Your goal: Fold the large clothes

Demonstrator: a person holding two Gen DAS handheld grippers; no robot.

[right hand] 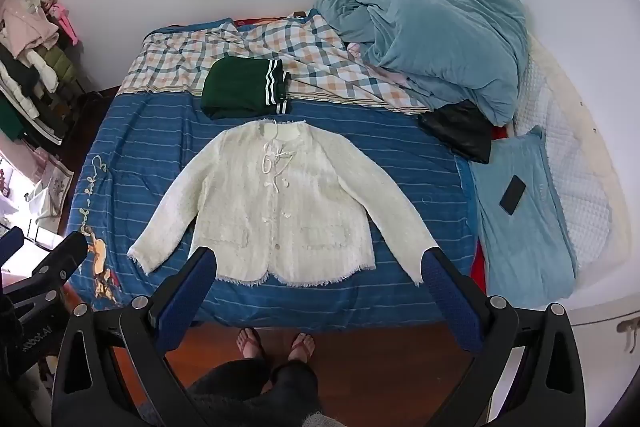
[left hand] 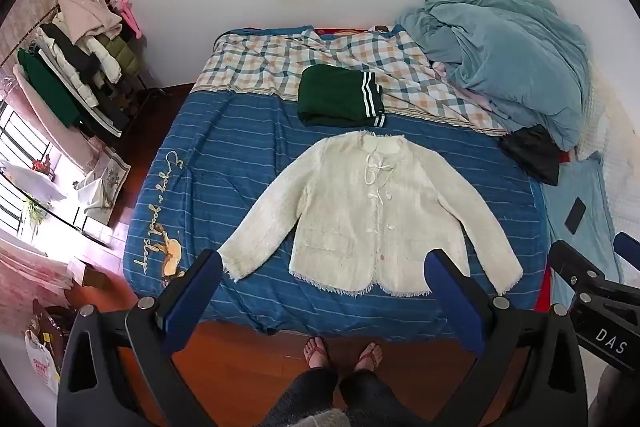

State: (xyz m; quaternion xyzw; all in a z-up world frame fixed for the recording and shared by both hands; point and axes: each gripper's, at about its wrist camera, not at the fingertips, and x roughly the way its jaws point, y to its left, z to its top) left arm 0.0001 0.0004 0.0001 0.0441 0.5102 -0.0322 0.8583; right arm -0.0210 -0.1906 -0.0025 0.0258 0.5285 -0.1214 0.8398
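1. Off the bed's left edge, the clothes rack [left hand: 76, 75] stands heaped with garments and plays no part yet.
2. Your left tongs [left hand: 324, 267] hang above the bed's near edge with fingers spread wide and nothing between them. They are lined up roughly over the left cuff and hem, which looks like a ready stance for a first pinch.
3. The cream jacket [left hand: 360, 211] lies flat and face up in the middle of the bed [left hand: 224, 155], collar toward the far edge, hem toward you, both sleeves angled out toward the near corners. Spread like this, every edge is reachable, so folding has likely not begun.
4. The folded green garment [left hand: 340, 101] sits just beyond the collar, toward the far edge, probably set aside as finished and out of the way.
5. Your right tongs [right hand: 320, 267] also hover wide apart and empty, above the near edge by the right cuff.
6. Toward the bed's right edge, the blue duvet [right hand: 432, 39] is bunched at the far corner, and a phone [right hand: 512, 194] rests on a pale blue cloth, well clear of the jacket.
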